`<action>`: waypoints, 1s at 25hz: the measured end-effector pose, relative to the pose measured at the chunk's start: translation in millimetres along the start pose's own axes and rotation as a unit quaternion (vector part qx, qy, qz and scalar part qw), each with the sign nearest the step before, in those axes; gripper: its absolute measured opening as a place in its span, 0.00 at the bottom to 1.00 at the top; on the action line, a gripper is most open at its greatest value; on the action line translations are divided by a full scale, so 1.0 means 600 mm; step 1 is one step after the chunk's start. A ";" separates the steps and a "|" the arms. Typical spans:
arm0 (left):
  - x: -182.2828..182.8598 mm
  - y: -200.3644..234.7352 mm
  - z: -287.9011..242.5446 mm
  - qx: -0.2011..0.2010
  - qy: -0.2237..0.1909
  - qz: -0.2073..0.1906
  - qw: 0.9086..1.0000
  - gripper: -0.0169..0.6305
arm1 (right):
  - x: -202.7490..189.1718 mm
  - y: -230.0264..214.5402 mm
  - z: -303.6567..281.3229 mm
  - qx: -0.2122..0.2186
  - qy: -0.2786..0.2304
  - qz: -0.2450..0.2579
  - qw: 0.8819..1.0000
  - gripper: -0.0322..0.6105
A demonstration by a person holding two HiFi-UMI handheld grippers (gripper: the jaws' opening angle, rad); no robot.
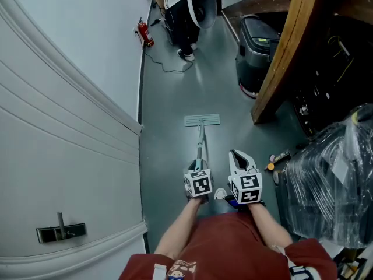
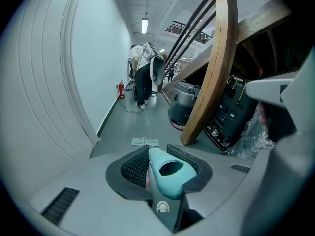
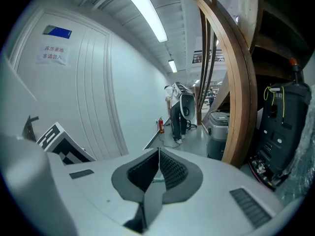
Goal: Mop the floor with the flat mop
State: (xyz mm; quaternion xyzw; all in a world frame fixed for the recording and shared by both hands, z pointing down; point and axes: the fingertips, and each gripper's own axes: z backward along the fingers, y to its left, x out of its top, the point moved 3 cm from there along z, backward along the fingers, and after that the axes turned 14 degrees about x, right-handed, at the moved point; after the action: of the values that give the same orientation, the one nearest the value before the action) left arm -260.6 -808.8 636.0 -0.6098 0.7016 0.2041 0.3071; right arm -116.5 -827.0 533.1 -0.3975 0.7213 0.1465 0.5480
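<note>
Down on the grey floor [image 1: 175, 109] of the narrow passage, in the head view, the flat mop has its mop head [image 1: 202, 120] lying flat and crosswise. It sits well ahead of the person holding it, roughly midway between the white wall [image 1: 70, 98] on the left and the curved wooden beam [image 1: 282, 57] on the right. The handle [image 1: 200, 144] runs near to far, rising back from the mop head to the left hand-held gripper [image 1: 198, 167]. The long axis therefore points straight down the passage, I'd judge so that a push sends the pad along the open strip. The right hand-held gripper [image 1: 236, 154] hangs just to the right of the handle, apart from it, with its jaws pointing far. Far off, a person [image 1: 183, 16] stands near a fire extinguisher [image 1: 145, 34].

From the left gripper view, the jaws are clamped onto the teal top end of the handle [image 2: 167, 173], the pads pressing it on both sides and a hole showing in its end. Gripping at the very top gives the most reach, it seems. The mop head [image 2: 145, 141] shows beyond on the floor, small and far, square to the handle.

From the right gripper view, the jaws of the right hand-held gripper [image 3: 158, 156] are drawn together, tips meeting, with nothing gripped. A sliver of teal shows through the gap lower down, too small to name. This hand looks idle, so the left alone steers.
</note>
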 end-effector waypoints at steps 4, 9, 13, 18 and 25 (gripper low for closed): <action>0.003 0.001 -0.003 0.001 0.005 0.007 1.000 0.23 | -0.003 -0.006 -0.001 0.000 0.002 -0.002 1.000 0.08; -0.006 0.015 -0.001 0.005 0.007 0.014 1.000 0.22 | -0.008 0.000 0.005 -0.004 0.005 -0.001 1.000 0.08; -0.030 0.033 -0.001 0.003 0.010 0.009 1.000 0.22 | -0.013 0.020 0.012 -0.010 0.002 0.002 1.000 0.08; -0.065 0.062 0.022 -0.001 0.025 0.017 1.000 0.22 | -0.020 0.066 0.032 -0.019 -0.001 0.005 1.000 0.08; -0.107 0.095 0.065 -0.007 0.009 0.018 1.000 0.22 | -0.052 0.132 0.070 -0.028 0.003 0.011 1.000 0.08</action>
State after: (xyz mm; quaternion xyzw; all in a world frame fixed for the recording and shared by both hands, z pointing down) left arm -304.9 -726.3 646.3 -0.6012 0.7135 0.2090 0.2927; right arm -143.8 -736.0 528.3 -0.4051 0.7228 0.1716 0.5329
